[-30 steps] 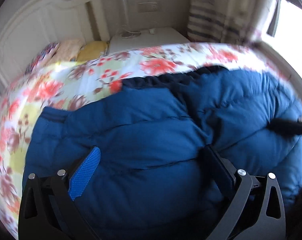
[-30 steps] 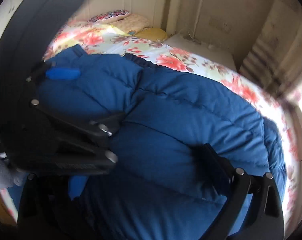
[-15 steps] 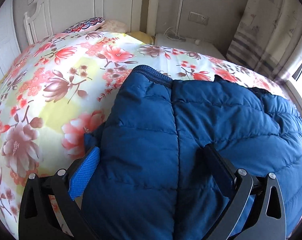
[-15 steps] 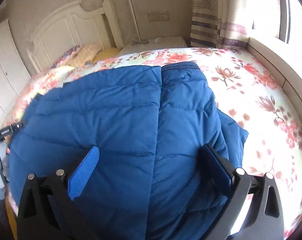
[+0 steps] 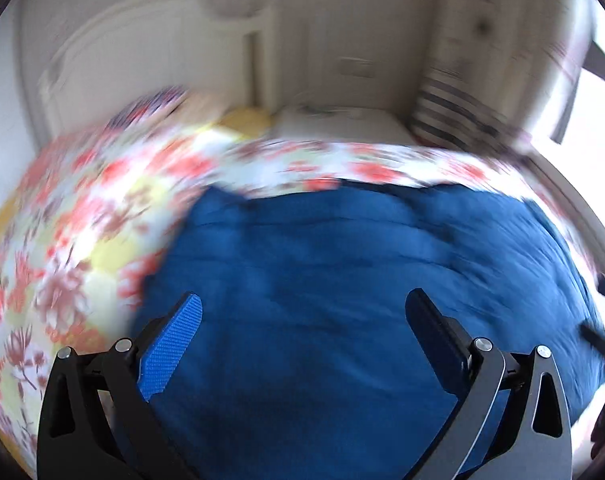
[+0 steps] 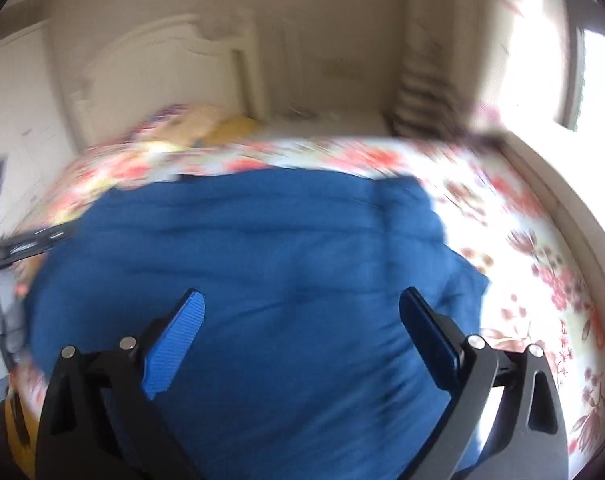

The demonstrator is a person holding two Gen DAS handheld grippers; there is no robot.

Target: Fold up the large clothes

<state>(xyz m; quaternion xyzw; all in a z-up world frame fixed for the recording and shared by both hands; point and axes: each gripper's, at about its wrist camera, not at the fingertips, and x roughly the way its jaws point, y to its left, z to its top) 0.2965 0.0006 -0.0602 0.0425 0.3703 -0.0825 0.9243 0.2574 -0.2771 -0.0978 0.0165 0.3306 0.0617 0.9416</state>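
Observation:
A blue quilted down jacket (image 5: 342, 280) lies folded on the floral bedspread (image 5: 82, 220), filling the lower middle of both blurred views; it also shows in the right wrist view (image 6: 262, 272). My left gripper (image 5: 304, 308) is open and empty above the jacket's near part. My right gripper (image 6: 300, 304) is open and empty above the jacket too. Part of the left gripper tool (image 6: 26, 244) shows at the left edge of the right wrist view. Whether either gripper touches the jacket cannot be told.
The white headboard (image 5: 134, 52) and pillows (image 5: 206, 108) stand at the far end of the bed. A white nightstand (image 5: 342, 124) and a striped curtain (image 5: 454, 104) are beyond it. A bright window (image 6: 598, 80) and ledge lie to the right.
Both cameras have swung and pulled up, now blurred and facing the headboard. The jacket looks folded and lies still. Both grippers stay open.

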